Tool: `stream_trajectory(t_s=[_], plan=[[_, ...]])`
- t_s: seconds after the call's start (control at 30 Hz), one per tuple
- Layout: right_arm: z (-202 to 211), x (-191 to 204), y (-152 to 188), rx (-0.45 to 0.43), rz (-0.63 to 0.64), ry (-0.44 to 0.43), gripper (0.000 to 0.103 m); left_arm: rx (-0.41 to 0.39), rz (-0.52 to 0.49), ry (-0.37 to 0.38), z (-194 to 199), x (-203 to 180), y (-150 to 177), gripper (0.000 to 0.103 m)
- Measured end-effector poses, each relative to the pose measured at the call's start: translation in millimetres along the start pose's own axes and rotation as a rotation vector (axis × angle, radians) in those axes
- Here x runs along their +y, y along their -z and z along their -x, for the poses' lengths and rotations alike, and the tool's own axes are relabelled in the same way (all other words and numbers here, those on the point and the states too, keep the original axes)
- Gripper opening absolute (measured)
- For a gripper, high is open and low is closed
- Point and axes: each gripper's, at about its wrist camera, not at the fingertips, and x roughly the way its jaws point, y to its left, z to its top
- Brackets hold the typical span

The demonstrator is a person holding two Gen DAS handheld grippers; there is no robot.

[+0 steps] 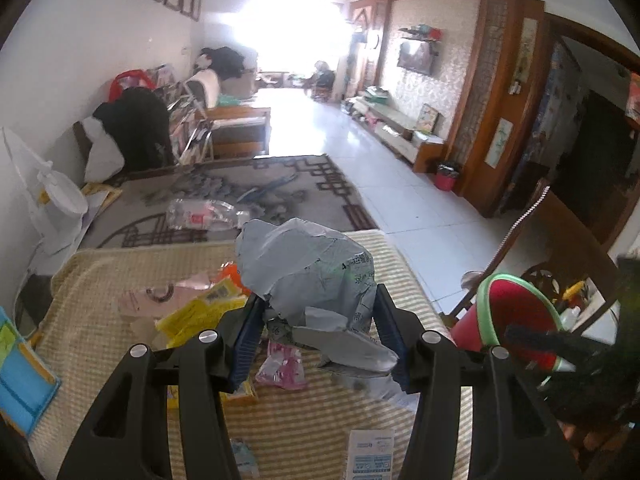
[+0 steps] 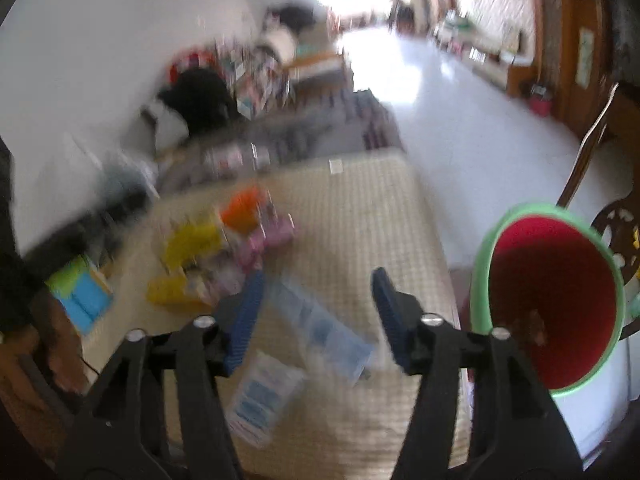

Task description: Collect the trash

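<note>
Left gripper [image 1: 318, 322] is pinching a crumpled grey plastic mailing bag [image 1: 308, 276] between its blue pads, holding it above the striped straw mat [image 1: 120, 344]. Right gripper [image 2: 316, 316] is standing spread with nothing between its pads, hanging over a blurred clear blue-printed packet [image 2: 320, 326] lying on the mat. More wrappers, yellow [image 1: 200, 312], pink [image 1: 280, 368] and orange [image 2: 242, 208], are lying on the mat to the bag's left. Beside the mat's right edge, a red bin with a green rim [image 2: 548, 304] is sitting tilted, its mouth facing the grippers.
</note>
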Motion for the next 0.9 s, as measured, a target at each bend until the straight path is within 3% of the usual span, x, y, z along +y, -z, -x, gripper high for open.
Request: stream_trajectory(t_s=[0.1,0.23,0.33,0.47,0.57,0.7,0.9], plan=[[-23,-6,10,0.075,0.013,-0.007,0.068,0.034,0.034,-0.029,-6,2,7,0.051],[-67,0,10,0.142,0.122,0.064,0.076,0.046,0.056,-0.073,-7,7,10,0.051],[-104,9,15,0.242,0.194,0.031,0.081,0.059,0.068,-0.093,-7,8,12,0.051],[-129,23,23,0.299,0.254,0.01,0.082,0.052,0.075,-0.125,-2,10,11,0.051],[-140,27,27,0.32,0.279,0.028,0.051,0.052,0.086,-0.142,1,12,9,0.051],[-115,22,14,0.236,0.222,-0.033,0.036,0.045,0.083,-0.155,5,9,6,0.051],[-39,1,-13,0.018,0.12,-0.067,0.036,0.048,0.042,-0.13,2,-15,2,0.051]])
